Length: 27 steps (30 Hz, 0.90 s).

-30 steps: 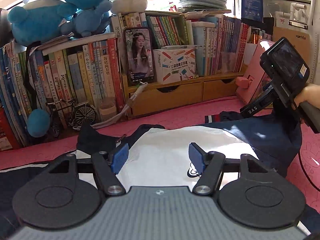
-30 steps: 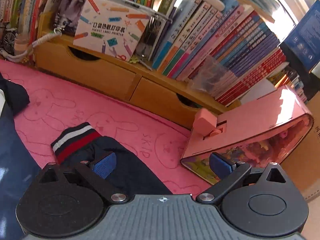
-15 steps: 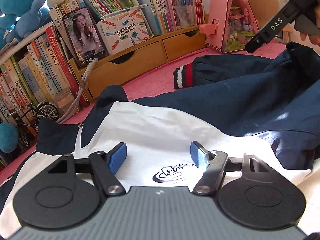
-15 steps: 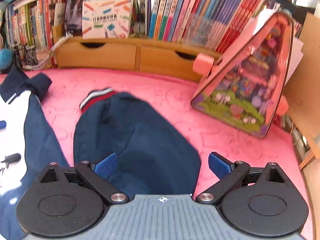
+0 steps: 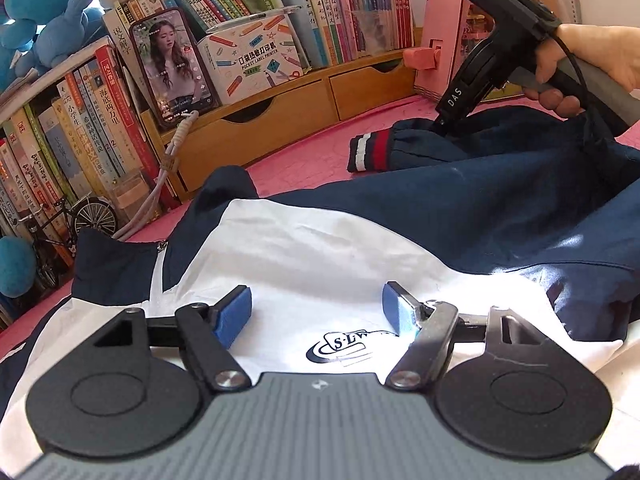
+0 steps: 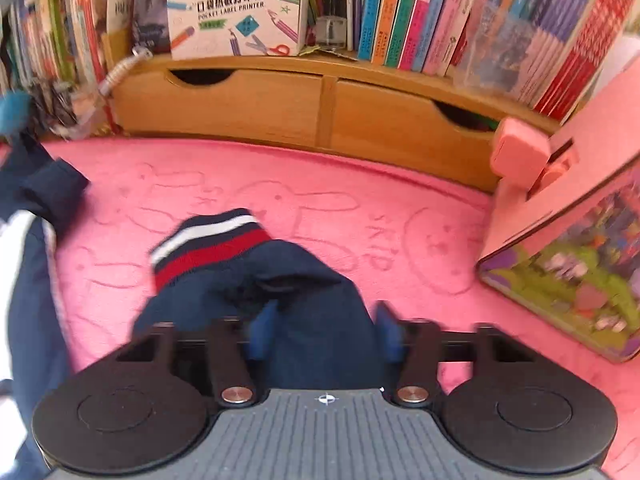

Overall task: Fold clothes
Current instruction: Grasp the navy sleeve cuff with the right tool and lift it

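Note:
A navy and white jacket point(image 5: 320, 248) lies spread on the pink mat point(image 6: 360, 200), with a logo on its white chest panel. My left gripper point(image 5: 316, 312) hovers open just above that white panel, and nothing is between its blue pads. The navy sleeve point(image 6: 288, 280) ends in a red, white and navy striped cuff point(image 6: 208, 244) that points toward the wooden drawers. My right gripper point(image 6: 324, 336) is closing on the sleeve a short way behind the cuff, and bunched fabric fills the gap between its pads. In the left wrist view a hand holds the right gripper point(image 5: 442, 124) nose-down on the sleeve.
A wooden shelf with two drawers point(image 5: 280, 112) runs along the back and carries books, a printer box and a propped phone point(image 5: 172, 68). A pink house-shaped box point(image 6: 560, 248) stands at the right. A model bicycle point(image 5: 68, 224) and blue plush toys sit at the left.
My right gripper moved down the sleeve toward the cuff and its jaws narrowed from wide open onto the fabric. My left gripper sank toward the white panel, then held still.

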Each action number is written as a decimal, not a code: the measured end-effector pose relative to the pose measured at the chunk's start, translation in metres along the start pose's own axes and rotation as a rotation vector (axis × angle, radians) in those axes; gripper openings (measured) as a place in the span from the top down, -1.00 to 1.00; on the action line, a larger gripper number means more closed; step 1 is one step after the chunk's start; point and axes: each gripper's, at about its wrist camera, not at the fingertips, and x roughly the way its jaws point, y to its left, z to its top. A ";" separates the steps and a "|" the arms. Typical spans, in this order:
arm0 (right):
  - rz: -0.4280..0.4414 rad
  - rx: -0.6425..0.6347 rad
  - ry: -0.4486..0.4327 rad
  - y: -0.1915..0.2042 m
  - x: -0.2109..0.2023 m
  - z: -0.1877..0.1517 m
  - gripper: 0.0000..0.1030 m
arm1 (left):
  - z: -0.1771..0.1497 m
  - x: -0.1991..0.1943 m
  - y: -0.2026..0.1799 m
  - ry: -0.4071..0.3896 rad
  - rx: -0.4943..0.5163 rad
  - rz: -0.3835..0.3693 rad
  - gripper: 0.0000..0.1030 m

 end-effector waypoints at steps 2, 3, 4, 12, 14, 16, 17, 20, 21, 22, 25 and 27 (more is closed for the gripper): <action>-0.041 0.005 -0.085 0.000 -0.029 -0.007 0.88 | 0.000 0.000 0.000 0.000 0.000 0.001 -0.42; -0.048 0.012 -0.148 -0.002 -0.047 -0.009 0.88 | 0.000 0.000 0.000 0.000 -0.001 0.001 -0.43; -0.079 0.045 -0.219 -0.009 -0.070 -0.013 0.88 | 0.000 0.000 0.000 0.001 -0.001 0.002 -0.43; -0.400 0.304 -0.616 -0.101 -0.234 -0.077 0.88 | 0.001 0.001 0.002 0.003 -0.016 -0.008 -0.44; -0.509 0.327 -0.583 -0.121 -0.243 -0.098 0.88 | 0.001 0.001 0.004 0.007 -0.026 -0.019 -0.44; -0.615 0.347 -0.487 -0.141 -0.237 -0.128 0.88 | 0.001 -0.002 0.006 0.018 -0.033 -0.031 -0.43; -0.641 0.344 -0.433 -0.146 -0.230 -0.141 0.88 | 0.002 -0.004 0.006 0.024 -0.036 -0.036 -0.43; -0.591 0.278 -0.303 -0.139 -0.203 -0.163 0.83 | 0.004 -0.017 0.008 0.022 -0.046 -0.064 -0.43; -0.558 0.272 -0.273 -0.134 -0.195 -0.165 0.64 | 0.005 -0.021 0.009 0.020 -0.051 -0.082 -0.43; -0.515 0.299 -0.264 -0.130 -0.189 -0.163 0.30 | 0.007 -0.025 0.009 0.017 -0.055 -0.099 -0.43; -0.387 0.465 -0.255 -0.132 -0.171 -0.141 -0.86 | 0.010 -0.032 0.005 0.013 -0.061 -0.116 -0.43; -0.346 0.514 -0.203 -0.131 -0.148 -0.118 -0.91 | 0.009 -0.034 -0.002 0.016 -0.045 -0.120 -0.43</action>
